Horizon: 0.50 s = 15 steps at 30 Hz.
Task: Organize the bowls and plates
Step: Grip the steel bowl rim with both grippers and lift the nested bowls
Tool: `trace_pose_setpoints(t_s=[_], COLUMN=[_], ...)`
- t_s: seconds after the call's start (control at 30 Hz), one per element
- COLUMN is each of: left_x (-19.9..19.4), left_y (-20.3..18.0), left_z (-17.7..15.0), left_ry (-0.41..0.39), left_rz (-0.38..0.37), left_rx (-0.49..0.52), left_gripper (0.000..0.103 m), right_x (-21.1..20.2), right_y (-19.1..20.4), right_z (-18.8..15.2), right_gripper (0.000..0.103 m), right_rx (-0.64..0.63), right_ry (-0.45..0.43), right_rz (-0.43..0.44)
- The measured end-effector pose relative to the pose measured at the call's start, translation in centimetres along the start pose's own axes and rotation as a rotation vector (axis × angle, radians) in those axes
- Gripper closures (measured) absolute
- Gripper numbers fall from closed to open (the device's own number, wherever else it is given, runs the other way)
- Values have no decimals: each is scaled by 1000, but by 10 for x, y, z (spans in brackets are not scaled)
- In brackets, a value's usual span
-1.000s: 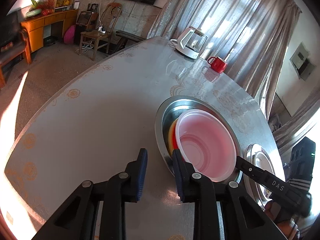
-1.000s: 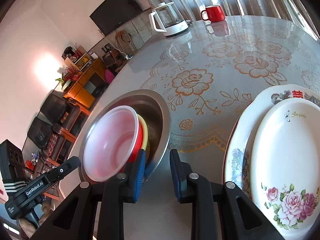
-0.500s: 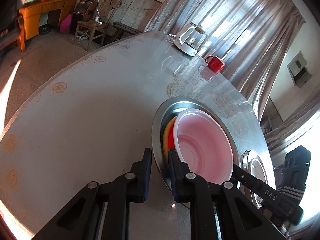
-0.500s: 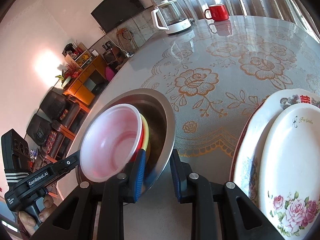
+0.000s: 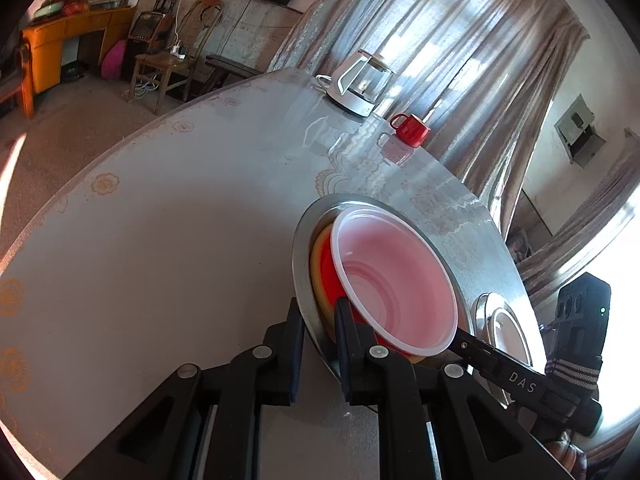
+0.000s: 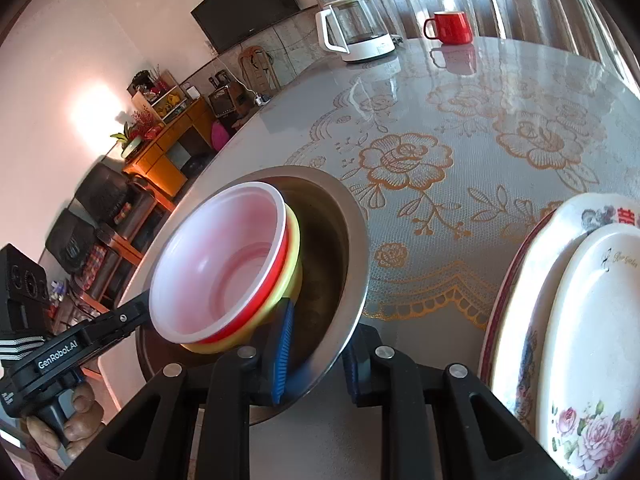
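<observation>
A steel bowl (image 5: 299,248) (image 6: 347,236) holds a nested stack: a yellow bowl (image 6: 295,258), a red bowl (image 5: 326,276) and on top a translucent pinkish bowl (image 5: 394,280) (image 6: 224,264). My left gripper (image 5: 320,340) is shut on the steel bowl's near rim, one pad outside and one inside. My right gripper (image 6: 317,358) clamps the rim on the opposite side, its blue pad (image 6: 282,354) inside the bowl. Each gripper shows at the edge of the other's view. Two stacked plates (image 6: 592,320) lie beside the bowl.
A white and glass kettle (image 6: 356,32) and a red mug (image 6: 450,26) stand at the far side of the round, flower-patterned table (image 6: 440,128). The table edge runs just left of the bowl, with floor and furniture beyond. A hand (image 6: 82,420) holds the left gripper.
The left jaws narrowed and slid onto the steel bowl's rim. In the right view the bowl stack has come closer and sits more tilted between the pads.
</observation>
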<state>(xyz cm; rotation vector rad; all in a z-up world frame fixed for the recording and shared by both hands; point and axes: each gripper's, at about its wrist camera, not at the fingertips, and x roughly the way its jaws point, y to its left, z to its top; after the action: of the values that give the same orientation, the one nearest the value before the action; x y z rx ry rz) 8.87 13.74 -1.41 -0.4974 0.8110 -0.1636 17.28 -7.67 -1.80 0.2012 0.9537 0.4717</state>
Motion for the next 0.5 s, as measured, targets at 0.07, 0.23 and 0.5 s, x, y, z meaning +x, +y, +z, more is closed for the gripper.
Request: trace_pose_setpoints(t_s=[0.07,0.23,0.5], left_x=[-1,-8,-20], left_y=[-1,-6,-14], left_z=[-1,-6,-7], left_ry=[-5,-25,-57], left_rz=[-6,2,7], left_rx=[0,26,47], left_gripper=[88,87,86], right_x=[0,-1,-10], right_y=[0,-1,3], right_z=[-1,-2,-2], right_gripper=[81,80,80], right_rx=[-3,-3,-18], right_ry=[-2,-5,-29], right_rz=[0,6,12])
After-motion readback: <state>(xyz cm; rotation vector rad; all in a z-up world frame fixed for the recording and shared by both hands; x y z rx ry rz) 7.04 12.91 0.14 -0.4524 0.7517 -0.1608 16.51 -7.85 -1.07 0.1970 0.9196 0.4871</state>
